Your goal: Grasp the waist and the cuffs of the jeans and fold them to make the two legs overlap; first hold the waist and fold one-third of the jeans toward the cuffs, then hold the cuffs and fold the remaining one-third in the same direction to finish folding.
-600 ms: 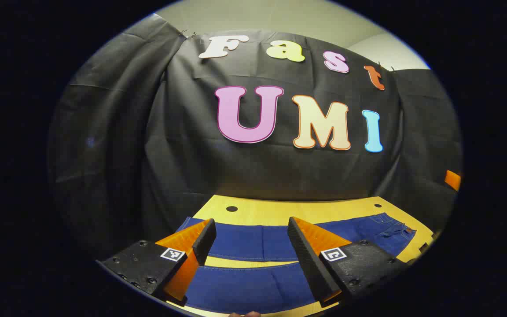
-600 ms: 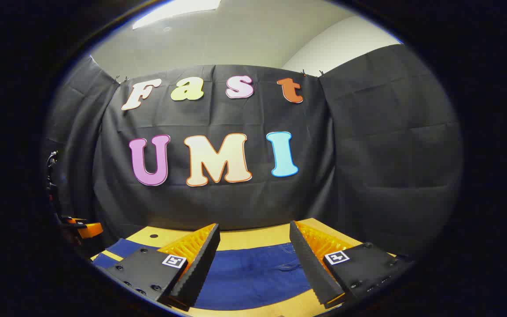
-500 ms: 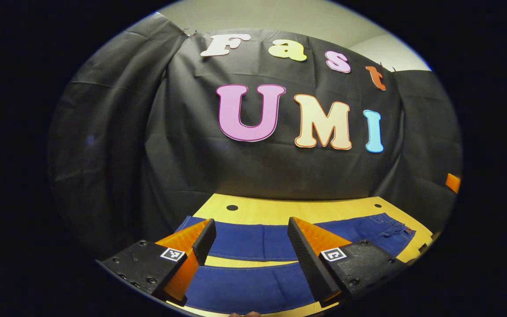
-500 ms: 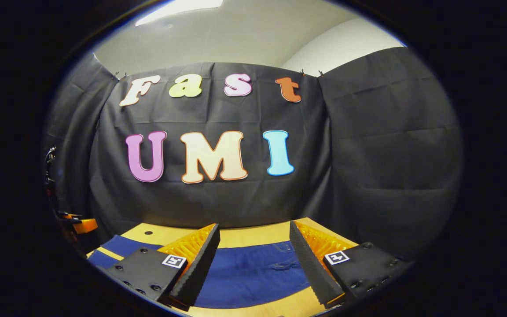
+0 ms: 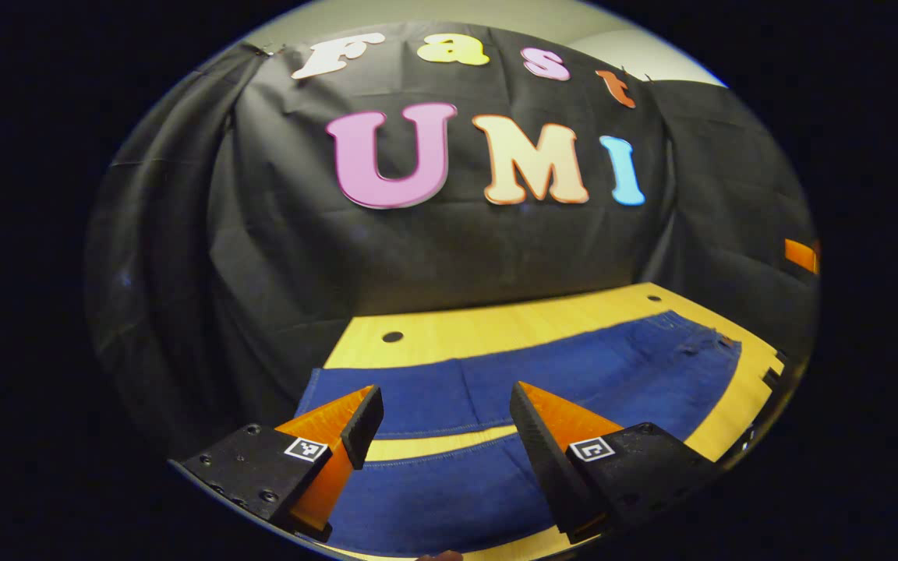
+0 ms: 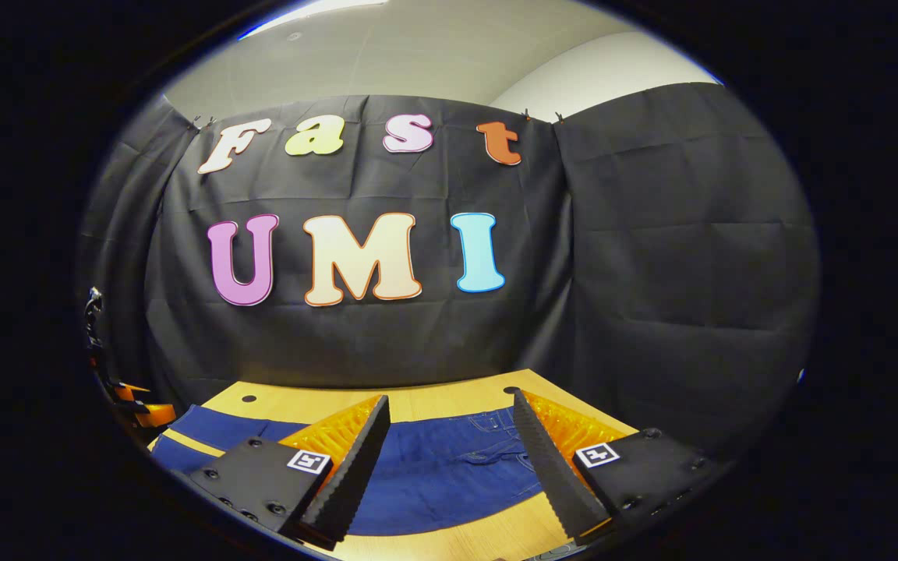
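Blue jeans (image 5: 542, 374) lie flat on the yellow wooden table (image 5: 496, 323), their two legs parted by a narrow strip of bare table. In the left gripper view the waist (image 5: 698, 343) is at the far right and the cuffs (image 5: 310, 393) at the left. My left gripper (image 5: 445, 409) hovers open over the legs near the cuff end, nothing between its fingers. In the right gripper view the jeans (image 6: 433, 475) show their waist part with a pocket (image 6: 496, 425). My right gripper (image 6: 449, 421) hangs open above it, holding nothing.
The table (image 6: 449, 401) has small round holes near its back edge, one of them a hole (image 5: 392, 336). Black cloth wall stands right behind the table. In the right gripper view the other gripper (image 6: 145, 409) shows at the far left. Bare table lies behind the jeans.
Both views have tilted downward, so more of the table and jeans shows. The left gripper view has also turned a little rightward. Both grippers remain open.
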The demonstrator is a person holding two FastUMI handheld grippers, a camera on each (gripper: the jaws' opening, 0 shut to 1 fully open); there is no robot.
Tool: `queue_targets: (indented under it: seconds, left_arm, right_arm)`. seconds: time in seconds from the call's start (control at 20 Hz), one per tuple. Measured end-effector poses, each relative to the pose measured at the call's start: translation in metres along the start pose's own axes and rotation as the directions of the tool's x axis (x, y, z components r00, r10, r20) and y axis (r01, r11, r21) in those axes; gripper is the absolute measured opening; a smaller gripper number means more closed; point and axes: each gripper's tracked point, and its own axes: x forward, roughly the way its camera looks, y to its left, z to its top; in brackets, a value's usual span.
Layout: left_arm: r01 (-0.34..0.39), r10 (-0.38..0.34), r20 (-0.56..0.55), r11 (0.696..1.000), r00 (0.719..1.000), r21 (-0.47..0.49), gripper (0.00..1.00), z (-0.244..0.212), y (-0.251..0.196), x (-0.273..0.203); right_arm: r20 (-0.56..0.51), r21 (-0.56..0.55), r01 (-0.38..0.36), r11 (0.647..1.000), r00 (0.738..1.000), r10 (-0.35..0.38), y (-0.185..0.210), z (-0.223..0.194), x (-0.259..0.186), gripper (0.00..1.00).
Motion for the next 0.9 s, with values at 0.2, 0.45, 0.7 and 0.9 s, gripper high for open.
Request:
queue_targets:
  seconds: [0.2, 0.45, 0.7, 0.9]
  left_arm:
    - [0.152, -0.138, -0.145, 0.984, 0.98, 0.091, 0.96, -0.036, -0.011, 0.008]
    - [0.34, -0.264, -0.293, 0.908, 0.919, 0.247, 0.97, -0.071, -0.016, -0.003]
    - [0.554, -0.348, -0.509, 0.761, 0.788, 0.338, 0.96, -0.123, -0.017, -0.03]
    - [0.688, -0.329, -0.68, 0.631, 0.656, 0.358, 0.97, -0.161, 0.003, -0.059]
  right_arm:
    - [-0.016, -0.003, -0.014, 1.0, 1.0, 0.014, 0.007, -0.007, 0.004, 1.0]
    - [-0.044, -0.024, -0.038, 0.999, 0.998, 0.037, 0.016, -0.019, 0.01, 0.98]
    - [-0.074, -0.046, -0.053, 0.997, 0.996, 0.05, 0.017, -0.025, 0.011, 0.98]
    - [-0.099, -0.03, -0.051, 0.998, 0.994, 0.048, 0.016, -0.035, 0.011, 0.98]
